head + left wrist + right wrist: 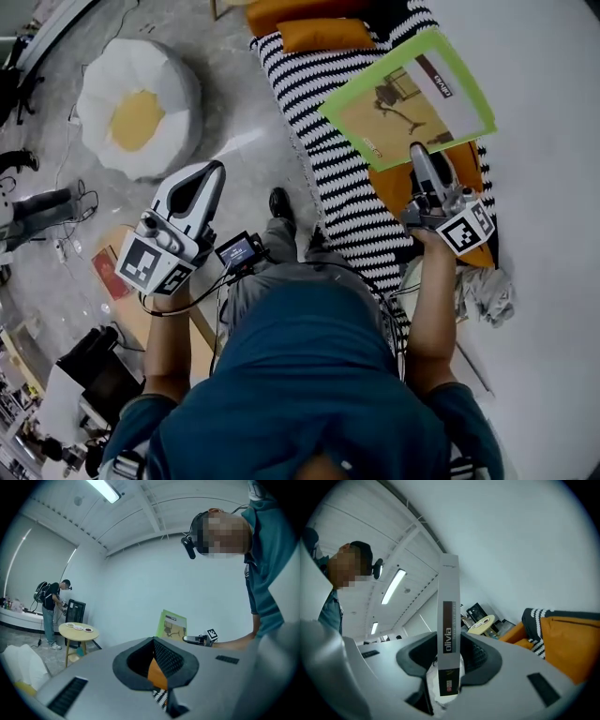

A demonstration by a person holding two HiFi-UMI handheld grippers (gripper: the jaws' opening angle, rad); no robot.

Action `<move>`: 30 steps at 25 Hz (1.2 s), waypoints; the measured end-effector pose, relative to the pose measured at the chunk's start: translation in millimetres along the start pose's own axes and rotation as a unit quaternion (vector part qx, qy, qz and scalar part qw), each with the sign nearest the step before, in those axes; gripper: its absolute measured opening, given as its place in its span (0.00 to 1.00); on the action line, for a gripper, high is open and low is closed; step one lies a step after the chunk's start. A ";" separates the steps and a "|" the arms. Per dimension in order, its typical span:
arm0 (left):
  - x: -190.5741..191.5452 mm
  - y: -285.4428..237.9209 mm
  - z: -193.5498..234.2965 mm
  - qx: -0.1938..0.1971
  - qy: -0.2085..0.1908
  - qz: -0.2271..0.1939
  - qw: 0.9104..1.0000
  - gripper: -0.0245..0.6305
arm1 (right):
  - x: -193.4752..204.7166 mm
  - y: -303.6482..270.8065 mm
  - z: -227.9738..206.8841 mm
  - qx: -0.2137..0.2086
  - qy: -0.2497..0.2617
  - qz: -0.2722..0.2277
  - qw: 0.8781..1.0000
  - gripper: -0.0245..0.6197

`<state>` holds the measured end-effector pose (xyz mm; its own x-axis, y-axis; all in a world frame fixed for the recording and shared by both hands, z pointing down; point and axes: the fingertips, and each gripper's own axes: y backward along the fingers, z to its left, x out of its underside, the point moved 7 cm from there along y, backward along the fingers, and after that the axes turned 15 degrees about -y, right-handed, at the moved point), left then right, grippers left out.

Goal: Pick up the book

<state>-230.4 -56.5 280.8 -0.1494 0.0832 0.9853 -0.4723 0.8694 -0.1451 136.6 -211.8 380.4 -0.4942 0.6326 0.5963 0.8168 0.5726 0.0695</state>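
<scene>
**Book (408,98), thin large-format, green-bordered cover: clamped in the right tool (419,155), held clear above the striped throw (319,94) on the orange sofa.**
We judge it stiff, light and glossy. Held at one edge it may sag or pivot, so the spine edge, where the jaws press both covers, seems the soundest hold. Our right forearm reaches forward with the tool about level. Our left tool (214,171) hangs over the floor, its jaws drawn together on nothing.
</scene>
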 end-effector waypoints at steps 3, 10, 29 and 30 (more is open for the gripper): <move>-13.9 10.4 -5.5 -0.001 -0.008 -0.010 1.000 0.04 | -8.7 12.8 34.3 -0.005 0.035 -0.004 0.999 0.27; -54.3 18.2 -33.6 0.005 -0.024 -0.034 0.999 0.04 | -39.3 56.4 103.0 -0.016 0.079 -0.041 0.996 0.27; -69.8 20.9 -32.8 0.015 -0.034 -0.049 0.998 0.04 | -63.7 78.0 180.6 0.008 0.219 -0.069 0.973 0.27; -69.9 20.8 -33.0 0.015 -0.035 -0.048 0.998 0.04 | -64.6 79.7 183.1 0.016 0.231 -0.069 0.970 0.27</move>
<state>-201.1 -28.2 211.8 -0.1614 -0.0356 0.9862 -0.5136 0.8564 -0.0531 179.2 -111.5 201.0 -0.4066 0.2512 0.8784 0.7390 0.6557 0.1546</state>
